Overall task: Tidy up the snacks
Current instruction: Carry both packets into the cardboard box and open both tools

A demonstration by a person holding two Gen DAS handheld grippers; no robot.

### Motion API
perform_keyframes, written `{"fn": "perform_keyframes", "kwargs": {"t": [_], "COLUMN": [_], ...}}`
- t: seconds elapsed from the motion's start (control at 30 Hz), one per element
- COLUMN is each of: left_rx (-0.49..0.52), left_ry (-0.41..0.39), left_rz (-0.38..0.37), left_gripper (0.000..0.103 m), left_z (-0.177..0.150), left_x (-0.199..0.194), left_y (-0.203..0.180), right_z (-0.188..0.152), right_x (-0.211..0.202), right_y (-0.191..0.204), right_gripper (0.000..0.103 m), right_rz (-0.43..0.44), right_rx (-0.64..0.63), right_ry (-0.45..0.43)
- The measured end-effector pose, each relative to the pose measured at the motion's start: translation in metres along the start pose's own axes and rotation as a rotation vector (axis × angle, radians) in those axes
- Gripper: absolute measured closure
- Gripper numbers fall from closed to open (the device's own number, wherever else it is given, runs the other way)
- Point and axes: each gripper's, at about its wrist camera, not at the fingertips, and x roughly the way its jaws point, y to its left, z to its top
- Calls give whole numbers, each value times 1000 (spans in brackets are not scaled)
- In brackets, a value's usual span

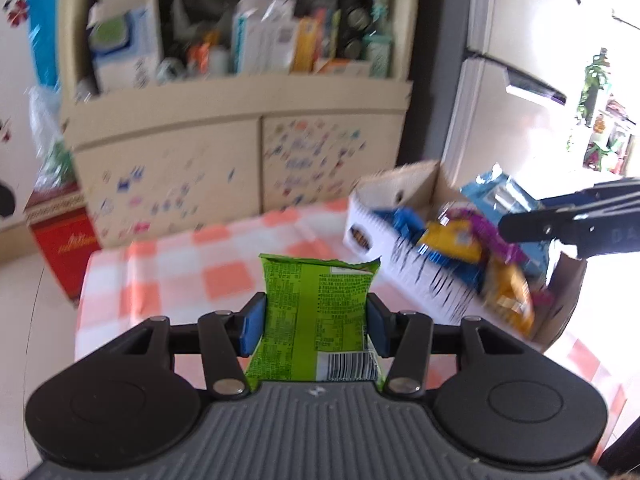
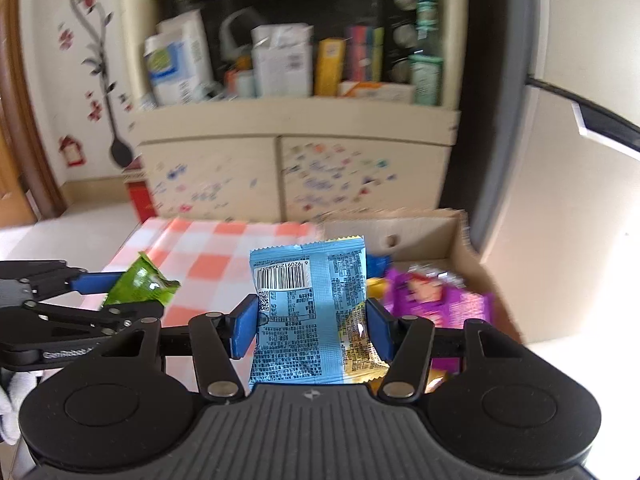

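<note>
1. The left claw (image 1: 316, 320) is clamped on a green snack packet (image 1: 316, 312), its blue pads (image 1: 252, 326) pressing both side edges. The packet stands upright between them, printed back and barcode facing the camera, held above the table (image 1: 168, 280).
2. The right claw (image 2: 312, 326) grips a light-blue snack packet (image 2: 308, 308) the same way, upright between its blue pads, with the barcode near the top left and a yellow patch at its lower right corner.
3. The table wears an orange-and-white checked cloth (image 2: 208, 256).
4. A cardboard box (image 2: 424, 236) sits at the table's right side, open on top. Inside lie more snacks, among them a purple packet (image 2: 436, 300); from the left wrist view, blue, yellow and orange packets show in it too, blurred.
5. From the right wrist view, the left claw appears at the left edge with the green packet, level with the right claw and well clear of the box.
6. Behind the table stands a cream cabinet (image 1: 240, 152); its doors are covered with small coloured marks, and the open shelf above is crowded with cartons and bottles.
</note>
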Motion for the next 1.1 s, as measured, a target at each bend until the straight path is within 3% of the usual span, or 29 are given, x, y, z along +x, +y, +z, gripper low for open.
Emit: {"fn": "perform_keyframes", "kwargs": {"t": [0.27,0.53,1.1], "left_rx": [11,16,132], "left_ry": [-46,-50,25], "left_rz": [-68,-106,-90], "left_gripper": [52,52,51], "left_z": [48,82,120], "left_x": [16,50,140], "left_y": [-34,-62,-119], "right_z": [3,-3,-8], "right_x": [-20,-25,-4], "right_y": [-51,-77,-78], "right_gripper": [40,40,39], "right_rz": [-86,-159,-163], "right_rx": [156,304,330], "right_ry": [-70,-70,47]}}
